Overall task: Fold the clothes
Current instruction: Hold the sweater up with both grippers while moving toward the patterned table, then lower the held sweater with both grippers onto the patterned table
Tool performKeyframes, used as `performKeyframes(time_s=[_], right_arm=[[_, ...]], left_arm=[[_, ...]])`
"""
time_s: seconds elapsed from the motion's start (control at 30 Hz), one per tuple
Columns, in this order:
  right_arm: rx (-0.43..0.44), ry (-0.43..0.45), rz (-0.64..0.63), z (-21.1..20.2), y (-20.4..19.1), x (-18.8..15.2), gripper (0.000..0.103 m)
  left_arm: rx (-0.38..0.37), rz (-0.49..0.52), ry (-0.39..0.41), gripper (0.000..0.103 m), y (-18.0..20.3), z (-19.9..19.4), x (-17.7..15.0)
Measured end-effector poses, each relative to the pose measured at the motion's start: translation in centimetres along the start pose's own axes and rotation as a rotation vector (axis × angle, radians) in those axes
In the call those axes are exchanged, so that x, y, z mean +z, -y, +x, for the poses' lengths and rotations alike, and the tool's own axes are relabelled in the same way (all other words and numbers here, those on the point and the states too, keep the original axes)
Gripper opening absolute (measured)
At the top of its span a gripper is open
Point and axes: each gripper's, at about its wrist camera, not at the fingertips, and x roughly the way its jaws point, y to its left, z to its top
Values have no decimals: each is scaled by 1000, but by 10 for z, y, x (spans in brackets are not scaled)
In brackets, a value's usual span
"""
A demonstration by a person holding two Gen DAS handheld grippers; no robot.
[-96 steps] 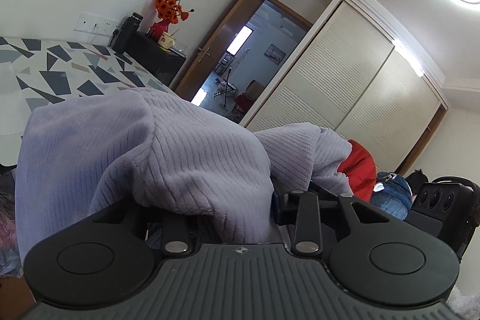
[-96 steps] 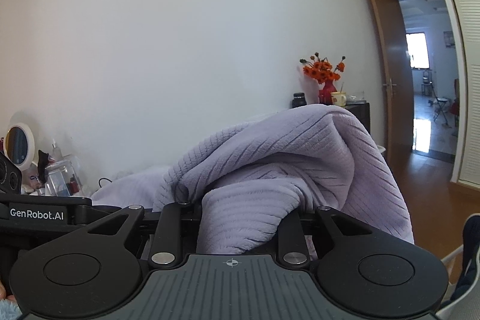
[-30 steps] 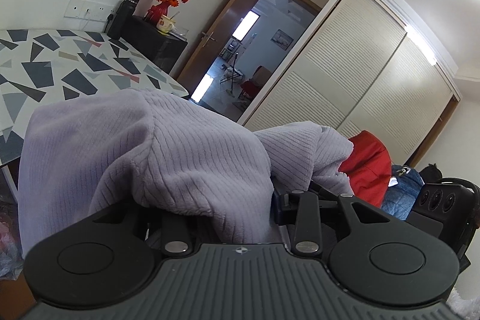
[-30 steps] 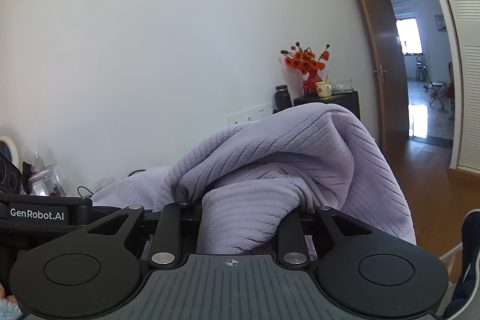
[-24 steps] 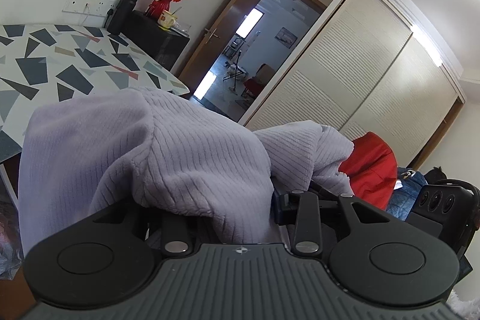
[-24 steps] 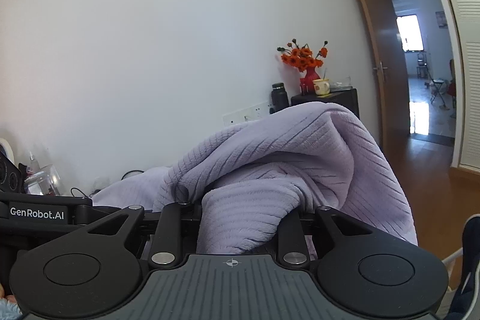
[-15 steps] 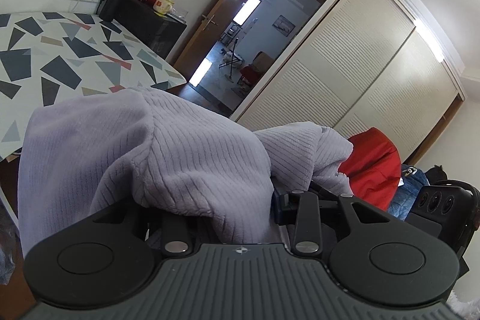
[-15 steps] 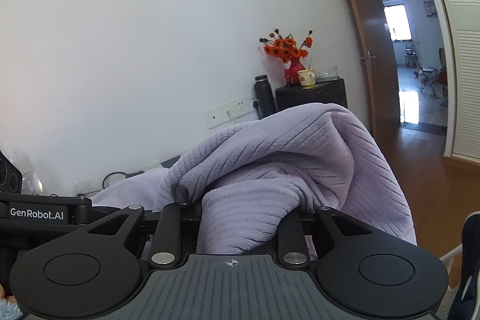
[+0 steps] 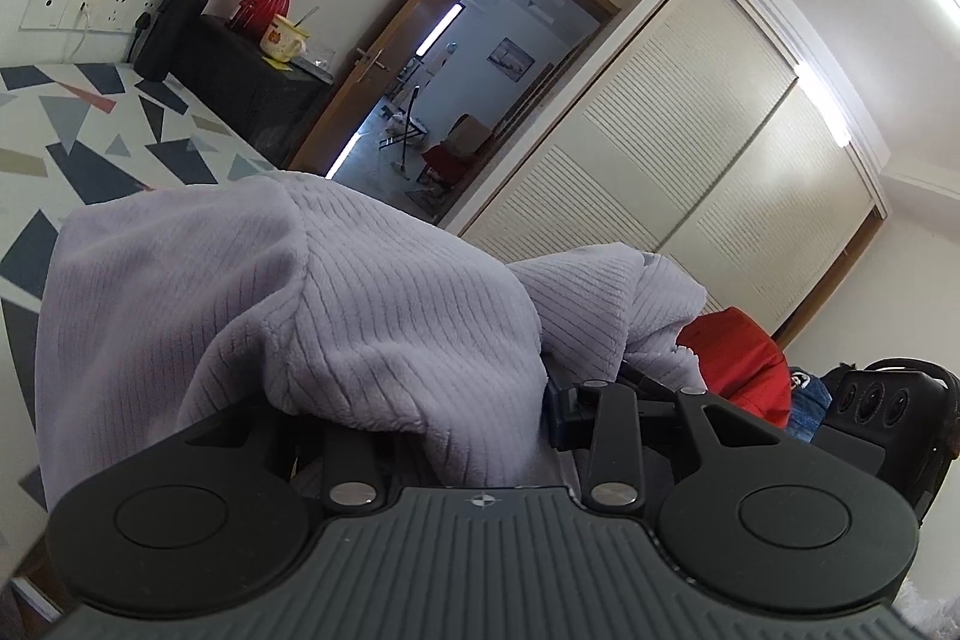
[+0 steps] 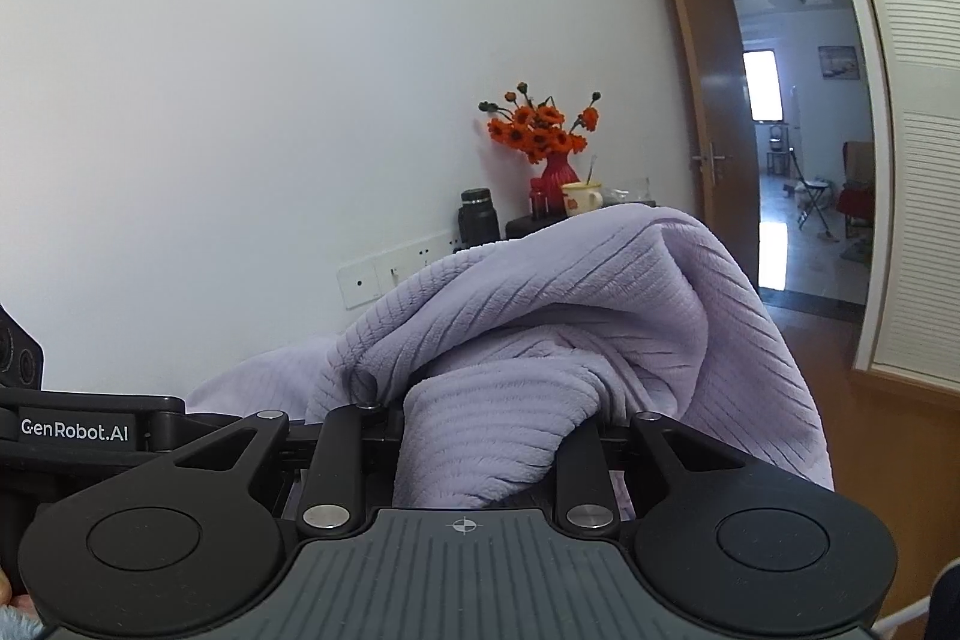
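Lilac ribbed garment [image 9: 360, 292] hangs bunched from both grippers, left gripper [image 9: 480, 418] and right gripper [image 10: 480, 436], fingers clamped narrowly on it; the plush fabric could slip free or land creased on the patterned worktop [image 9: 90, 148].

Lilac garment [image 9: 312, 304] ribbed plush cloth, matt; gripper body [image 9: 486, 562] matt ribbed plastic w/ shiny metal rivets [image 9: 351, 492].
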Motion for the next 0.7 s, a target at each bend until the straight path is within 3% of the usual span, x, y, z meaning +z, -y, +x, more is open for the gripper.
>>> performKeyframes(time_s=[0.17, 0.33, 0.57, 0.7], right_arm=[[11, 12, -22, 73, -17, 34, 23], [66, 78, -74, 121, -42, 67, 23], [283, 176, -199, 173, -92, 105, 23], [430, 188, -237, 199, -119, 110, 23]], left_arm=[[5, 0, 51, 39, -31, 1, 42], [9, -10, 174, 39, -55, -19, 77], [112, -5, 407, 39, -70, -79, 97], [223, 1, 503, 39, -73, -110, 92]])
